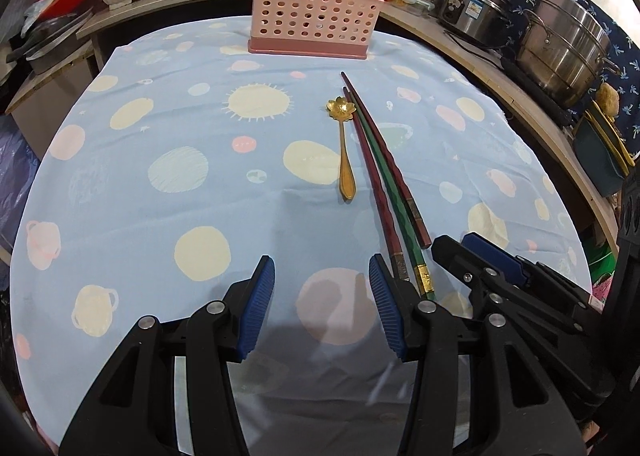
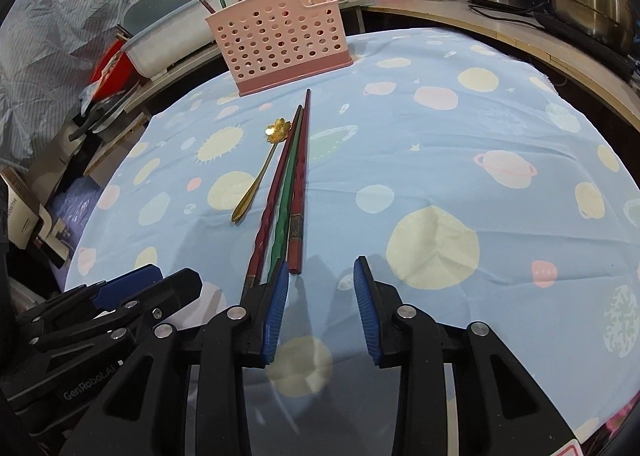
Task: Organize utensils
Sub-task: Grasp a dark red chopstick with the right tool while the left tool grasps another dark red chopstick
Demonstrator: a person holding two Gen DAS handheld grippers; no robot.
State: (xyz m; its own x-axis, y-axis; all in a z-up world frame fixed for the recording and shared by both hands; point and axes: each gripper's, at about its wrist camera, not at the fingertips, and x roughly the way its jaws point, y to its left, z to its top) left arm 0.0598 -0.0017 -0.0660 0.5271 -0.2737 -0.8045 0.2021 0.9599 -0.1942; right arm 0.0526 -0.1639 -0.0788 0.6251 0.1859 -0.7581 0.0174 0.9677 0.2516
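Pale blue cloth (image 1: 160,215) printed with planets and suns covers the surface, and on it three chopsticks lie side by side, almost touching along their length: a dark red chopstick (image 1: 378,191) on the left, a green chopstick (image 1: 390,191) in the middle, and a second red chopstick (image 1: 384,151) on the right reaching furthest toward the back. Just left of them lies a gold spoon (image 1: 345,151) with a flower-shaped bowl, close beside the chopsticks but apart from them. At the far edge of the cloth stands a pink perforated utensil holder (image 1: 312,15), upright, with several chopsticks already sticking out of it. The left gripper (image 1: 322,304) hangs over the cloth with its blue pads spread and nothing between them; the near ends of the chopsticks lie just outside its right finger. The right gripper (image 2: 321,308) is also parted and empty, and the chopstick ends pass beside its left finger (image 2: 276,308).
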